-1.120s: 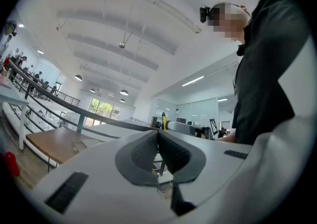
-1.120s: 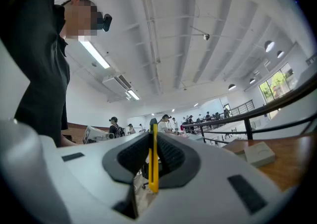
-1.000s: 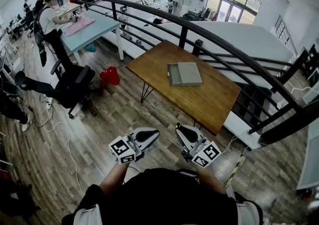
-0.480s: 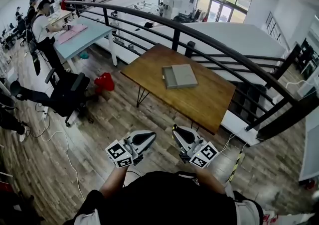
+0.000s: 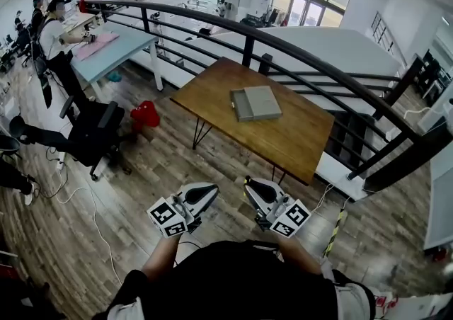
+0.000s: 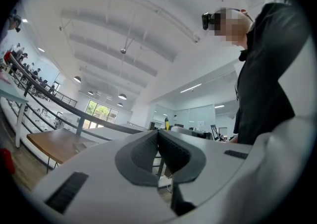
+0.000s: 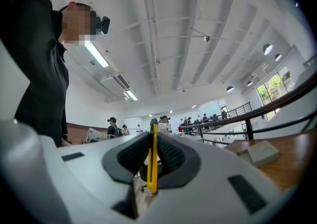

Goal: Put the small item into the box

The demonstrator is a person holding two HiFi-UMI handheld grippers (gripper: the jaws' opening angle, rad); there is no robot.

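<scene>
Table [image 5: 297, 134] of smooth brown wood; box [image 5: 256, 103] matt grey; railing [image 5: 247, 48] black metal; small item [image 7: 153, 158] smooth yellow plastic.

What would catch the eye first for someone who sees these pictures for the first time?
A thin yellow item stands clamped between the jaws of the right hand-held gripper. Ahead, a wooden table beside a black railing carries a flat grey box. The left hand-held gripper is shut on nothing.
</scene>
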